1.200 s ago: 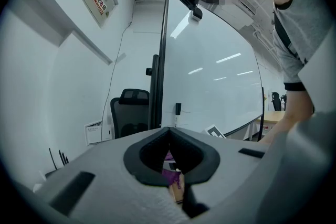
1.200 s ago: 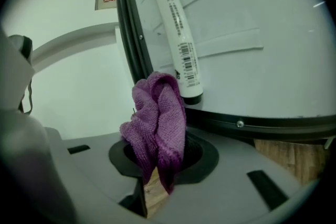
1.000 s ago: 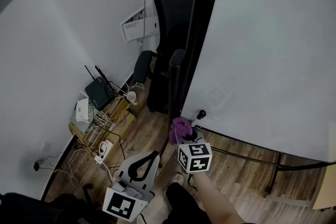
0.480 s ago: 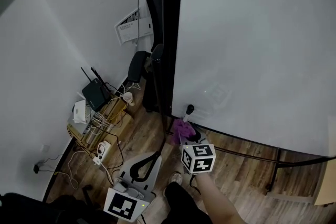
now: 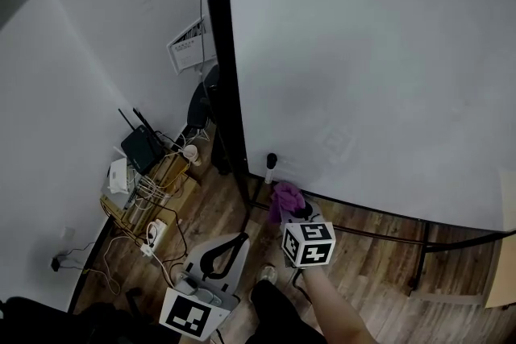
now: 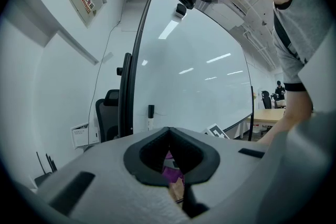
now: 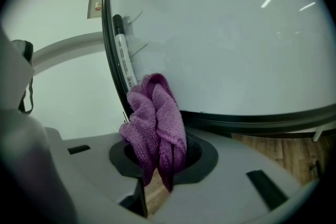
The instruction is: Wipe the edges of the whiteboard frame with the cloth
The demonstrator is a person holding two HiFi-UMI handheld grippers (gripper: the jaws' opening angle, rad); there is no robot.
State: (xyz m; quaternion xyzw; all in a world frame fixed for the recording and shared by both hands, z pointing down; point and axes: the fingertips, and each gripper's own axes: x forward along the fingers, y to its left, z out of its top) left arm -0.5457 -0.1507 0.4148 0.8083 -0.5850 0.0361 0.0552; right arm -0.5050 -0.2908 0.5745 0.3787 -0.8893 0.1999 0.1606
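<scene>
A purple cloth (image 5: 284, 197) bunches out of my right gripper (image 5: 292, 209), which is shut on it. The cloth (image 7: 155, 113) rests against the black bottom edge of the whiteboard frame (image 5: 371, 218), just right of the frame's lower left corner. A black marker (image 5: 271, 164) stands on the board beside the cloth, and it is also in the right gripper view (image 7: 122, 55). The frame's left edge (image 5: 222, 52) runs up from that corner. My left gripper (image 5: 235, 244) hangs low over the floor, shut and empty, away from the board (image 6: 168, 136).
A black office chair (image 5: 201, 105) stands behind the board's left edge. A router (image 5: 142, 147), a tangle of cables and a power strip (image 5: 153, 234) lie along the left wall. The board's stand leg (image 5: 419, 263) reaches the wood floor at the right.
The right gripper has carried the cloth rightward along the bottom edge, from left of the marker to right of it. The head view has swung round. The left gripper has stayed put.
</scene>
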